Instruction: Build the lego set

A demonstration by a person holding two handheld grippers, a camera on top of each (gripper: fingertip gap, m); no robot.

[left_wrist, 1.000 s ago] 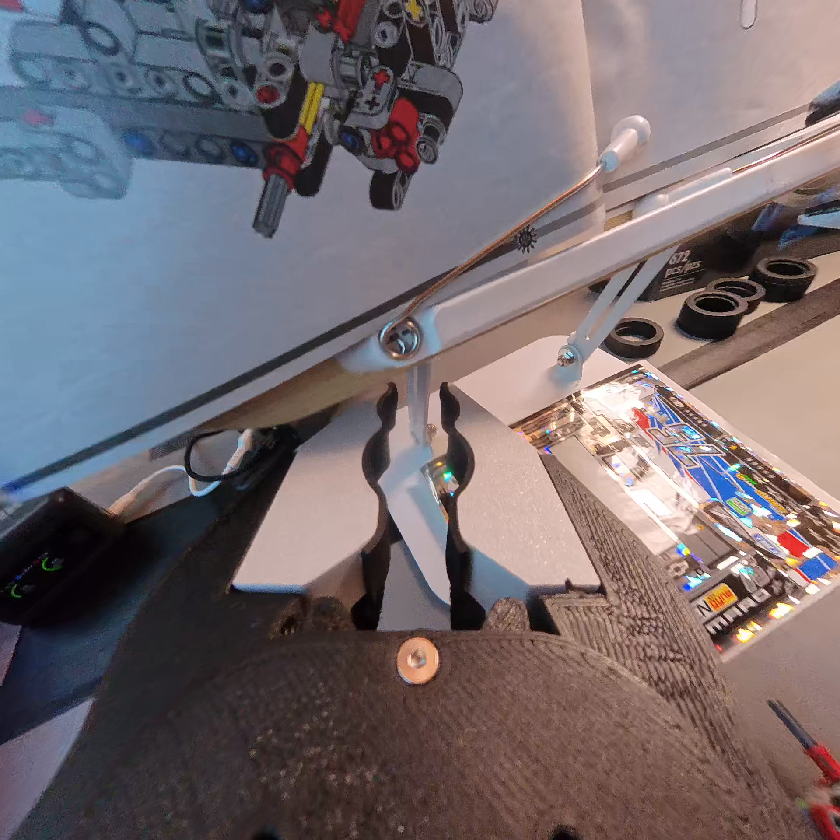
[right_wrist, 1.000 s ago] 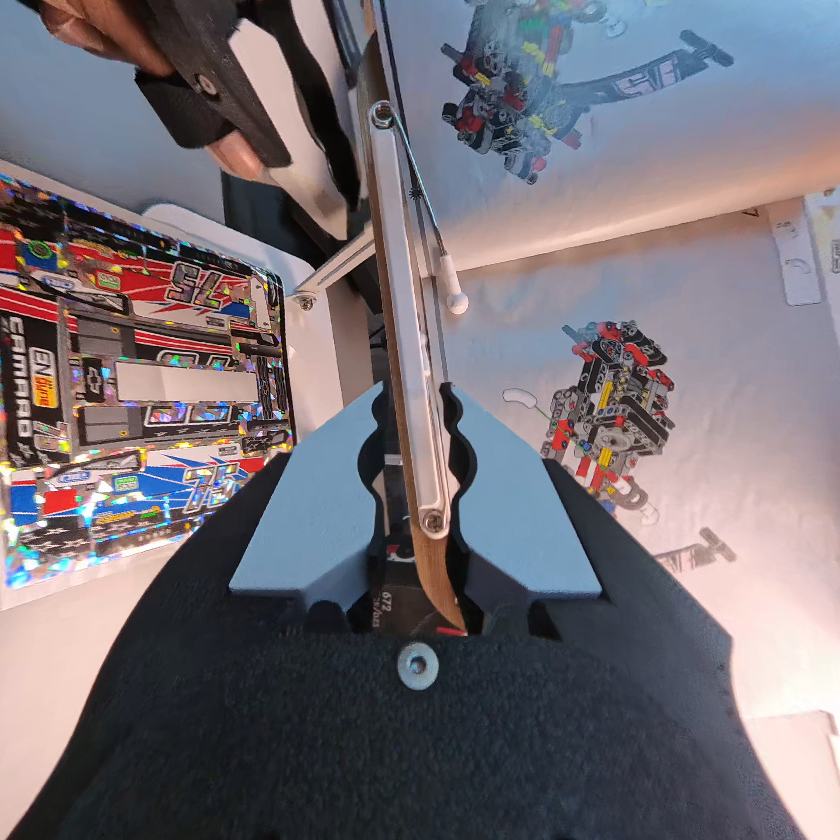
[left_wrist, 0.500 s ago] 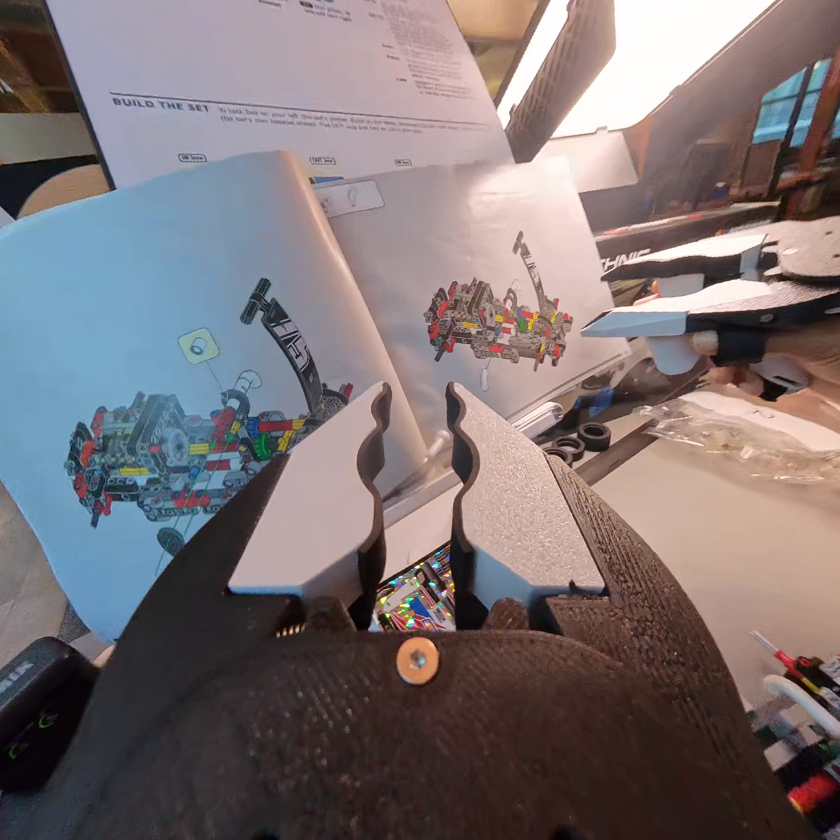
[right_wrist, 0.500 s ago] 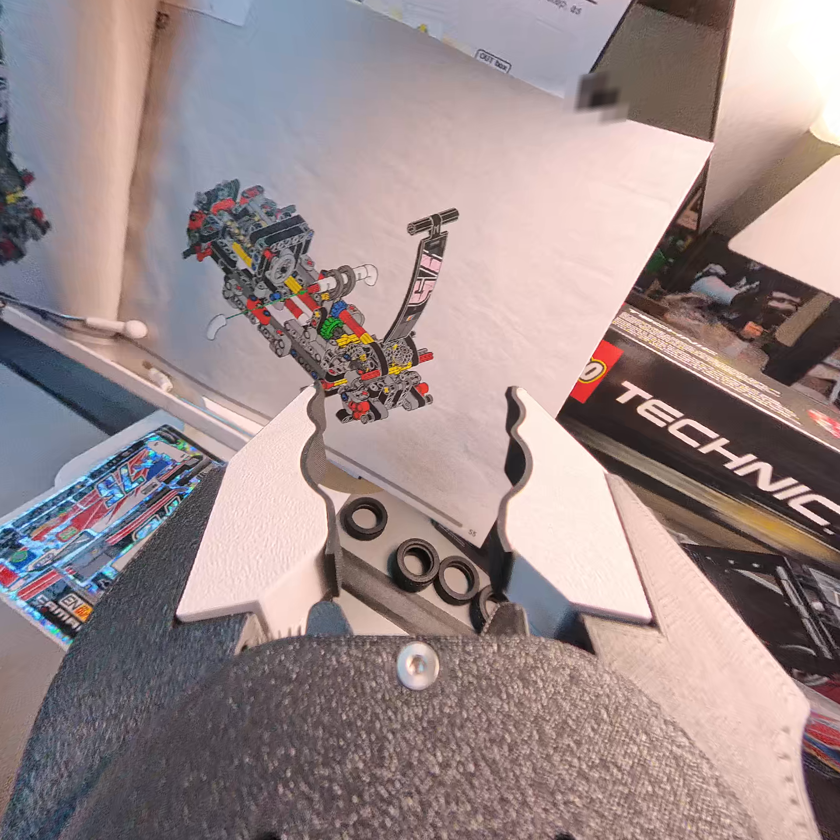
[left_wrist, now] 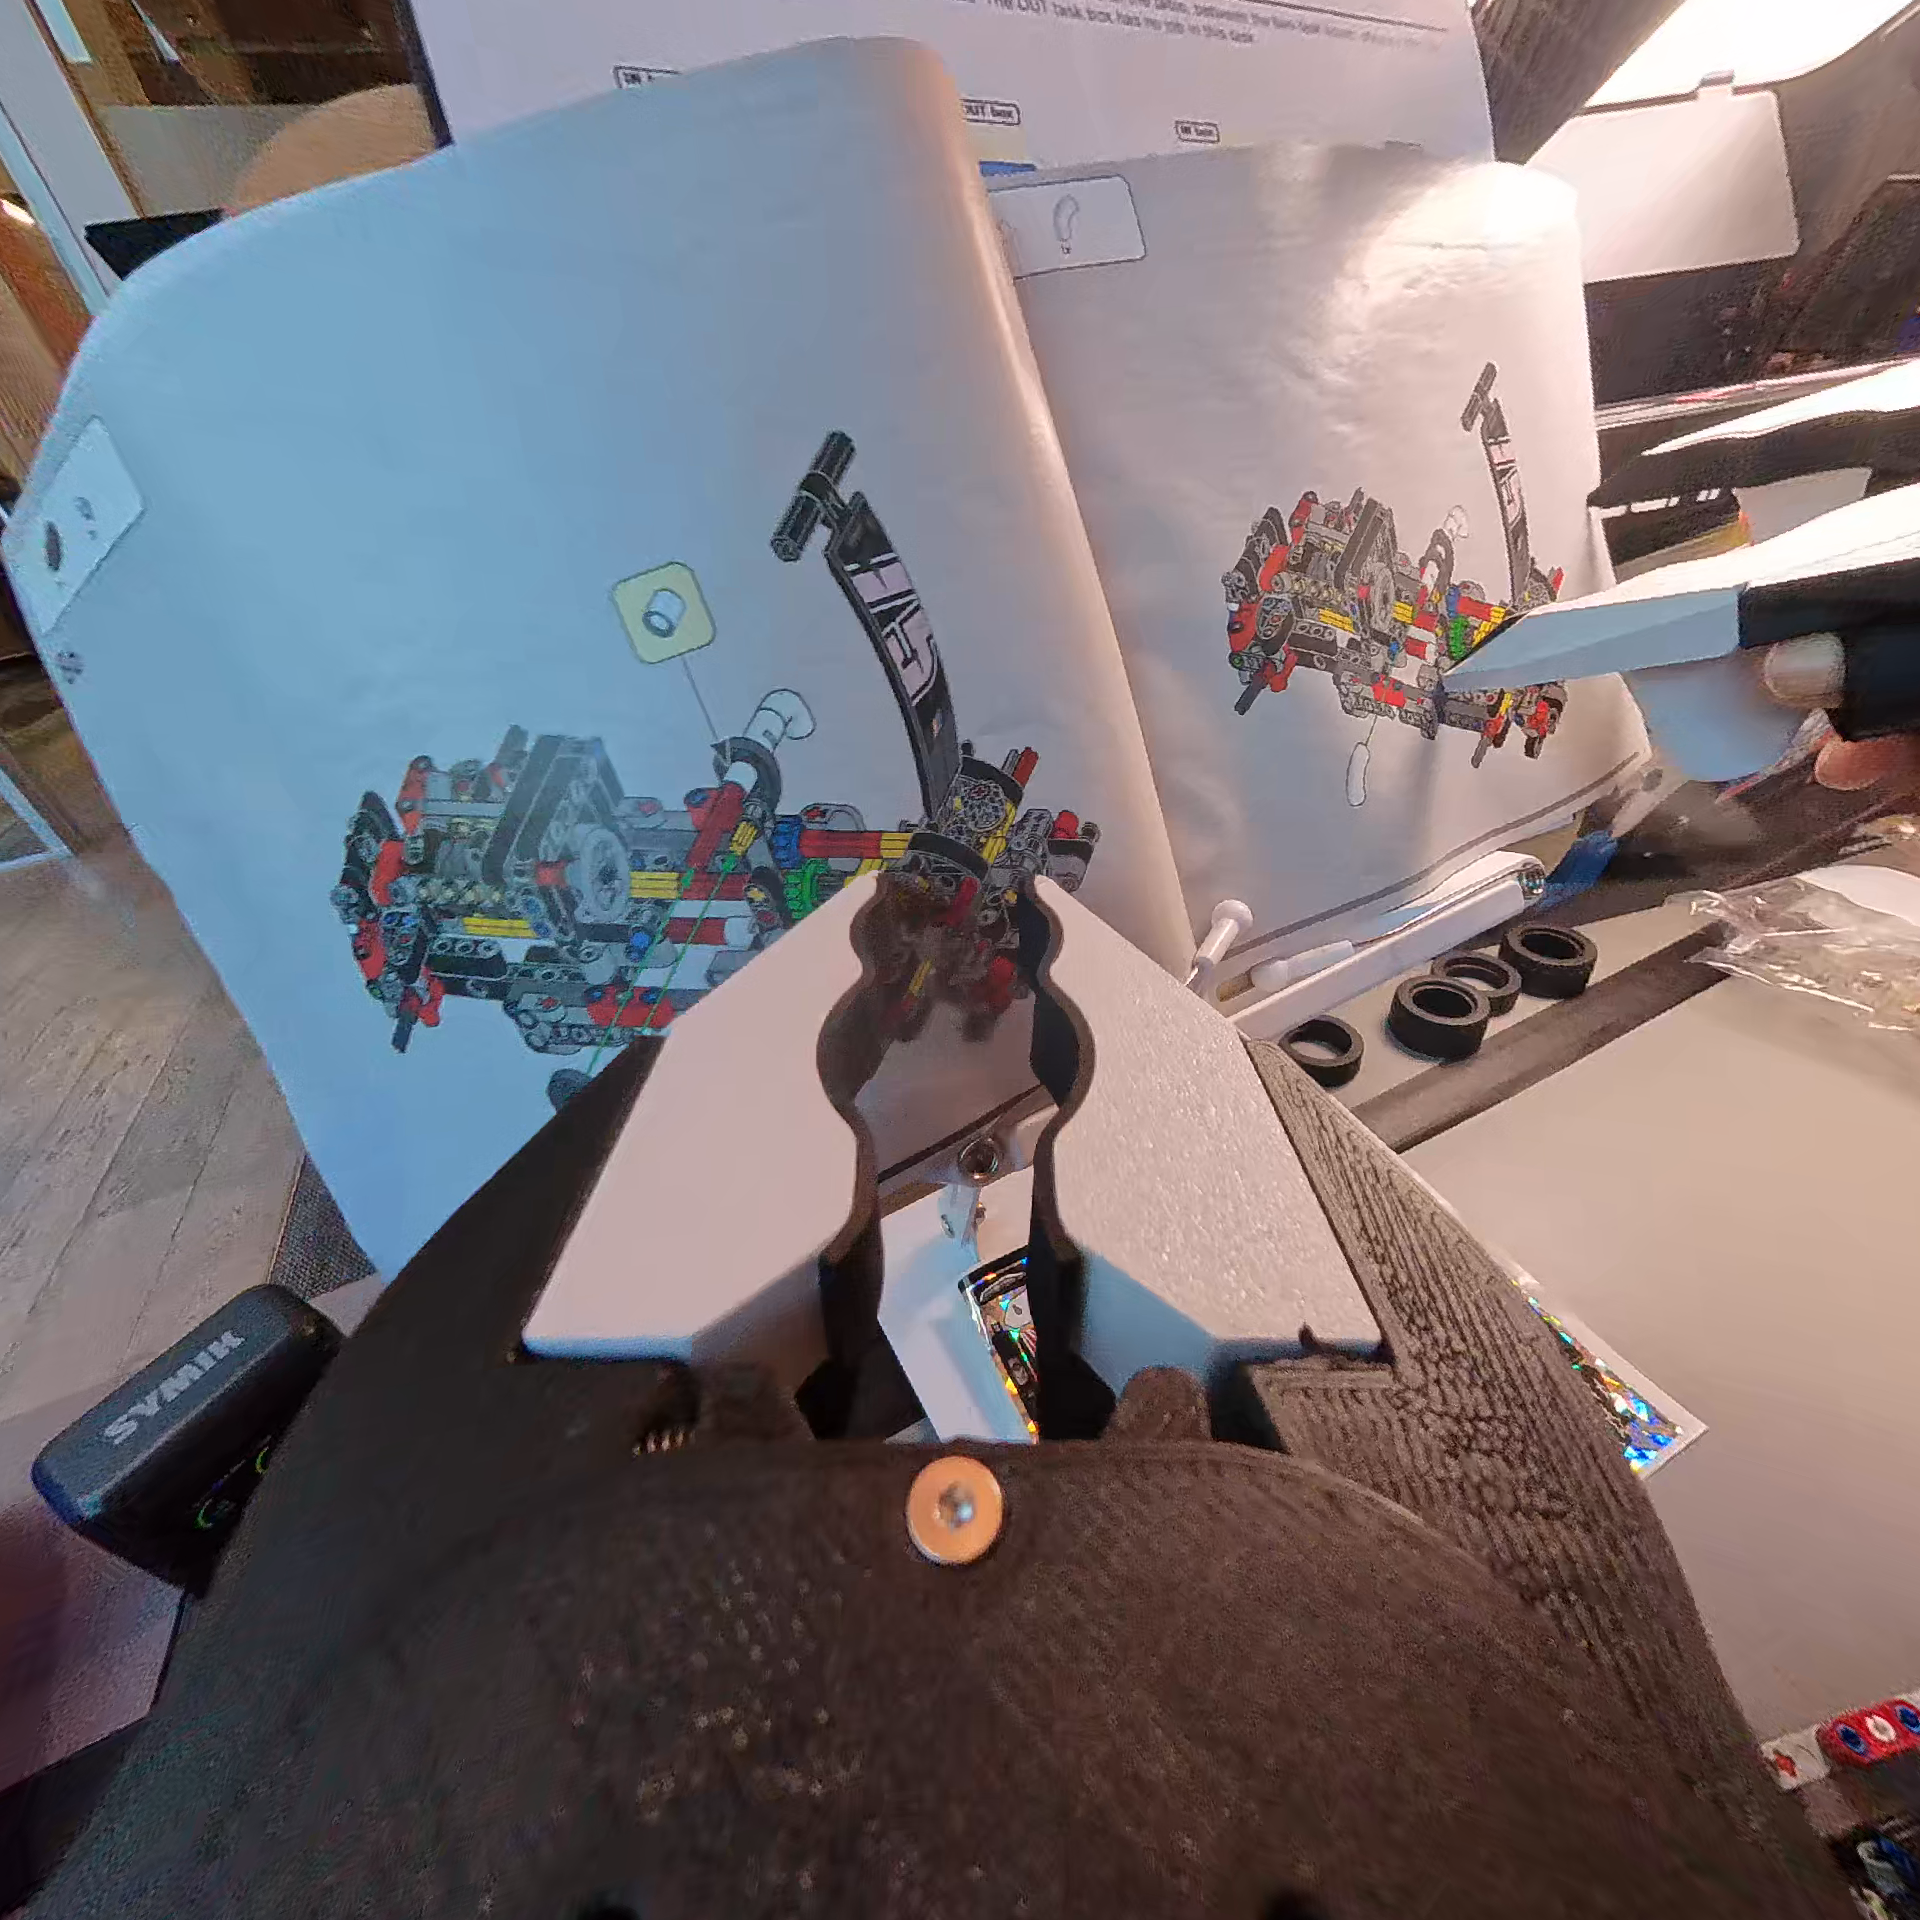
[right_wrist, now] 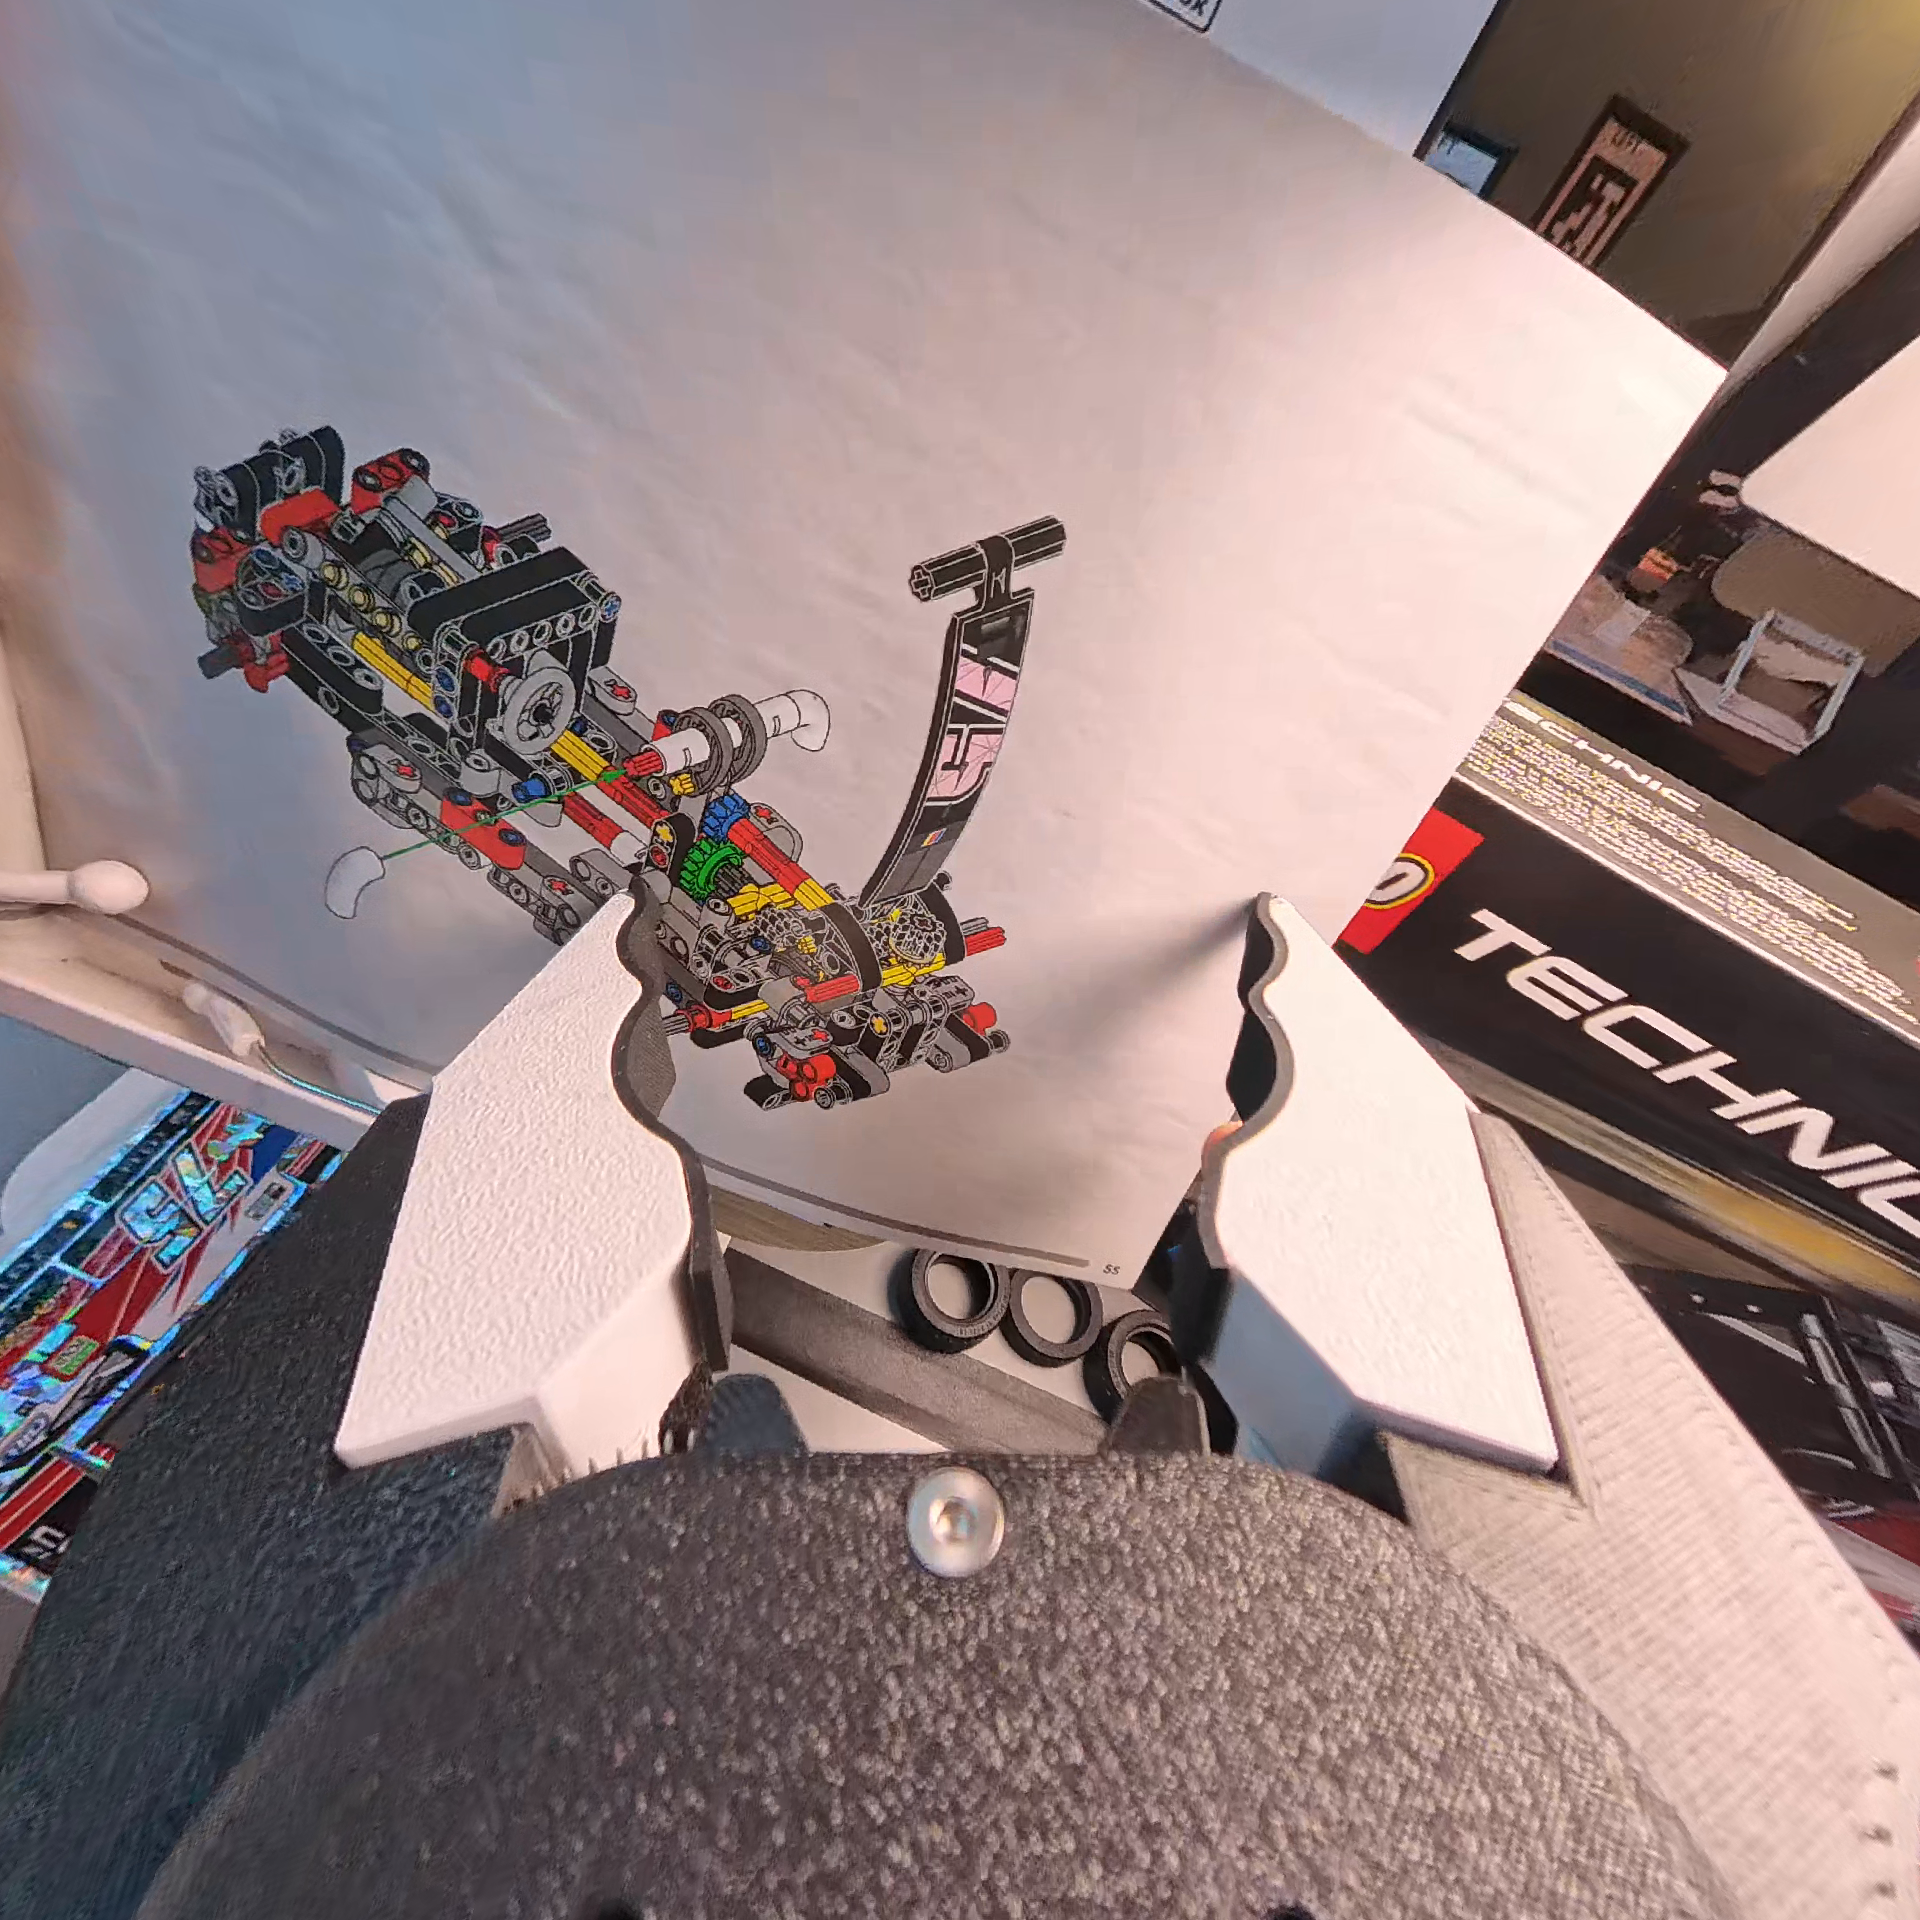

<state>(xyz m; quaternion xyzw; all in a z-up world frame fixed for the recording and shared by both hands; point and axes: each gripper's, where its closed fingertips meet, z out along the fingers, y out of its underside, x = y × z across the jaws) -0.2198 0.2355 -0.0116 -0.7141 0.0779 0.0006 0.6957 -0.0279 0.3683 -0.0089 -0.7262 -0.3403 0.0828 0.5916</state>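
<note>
Left wrist view: left gripper narrowly parted, holding nothing; open instruction booklet propped upright ahead (pages curling). Black tyres on table right.

Right wrist view: right gripper wide open, empty, facing booklet page; tyres below, set box right.

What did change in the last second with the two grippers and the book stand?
Both grippers let go of the white book stand and drew back: left gripper opened slightly, right gripper opened wide. The instruction booklet, sticker sheet and black tyres stayed in place.
</note>
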